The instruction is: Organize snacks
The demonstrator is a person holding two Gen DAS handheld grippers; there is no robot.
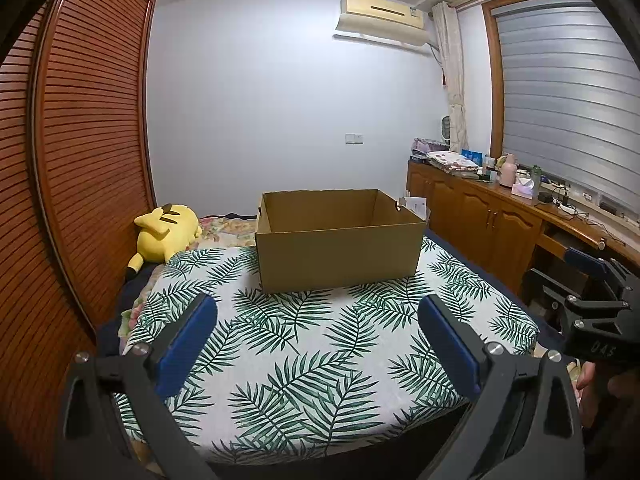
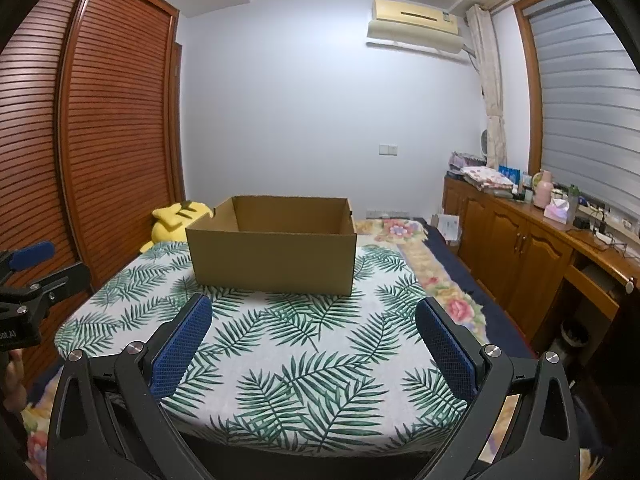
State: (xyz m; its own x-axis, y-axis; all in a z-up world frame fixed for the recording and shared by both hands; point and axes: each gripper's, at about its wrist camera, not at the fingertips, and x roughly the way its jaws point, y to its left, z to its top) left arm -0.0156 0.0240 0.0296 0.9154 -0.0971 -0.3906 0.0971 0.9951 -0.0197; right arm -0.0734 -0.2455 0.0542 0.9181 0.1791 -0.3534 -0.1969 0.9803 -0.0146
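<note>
An open brown cardboard box (image 1: 340,256) stands at the far end of a table covered with a white cloth printed with green leaves (image 1: 312,344); it also shows in the right wrist view (image 2: 272,258). Its inside floor is hidden from both views. No snacks are in view. My left gripper (image 1: 318,320) is open and empty, above the near part of the cloth. My right gripper (image 2: 314,320) is open and empty, also above the near part of the cloth. The right gripper shows at the right edge of the left wrist view (image 1: 600,296).
A yellow plush toy (image 1: 166,232) lies on the bed left of the box. A louvred wooden wardrobe (image 1: 80,140) lines the left side. A wooden cabinet (image 2: 520,240) with bottles, cloths and cables runs along the right under the window.
</note>
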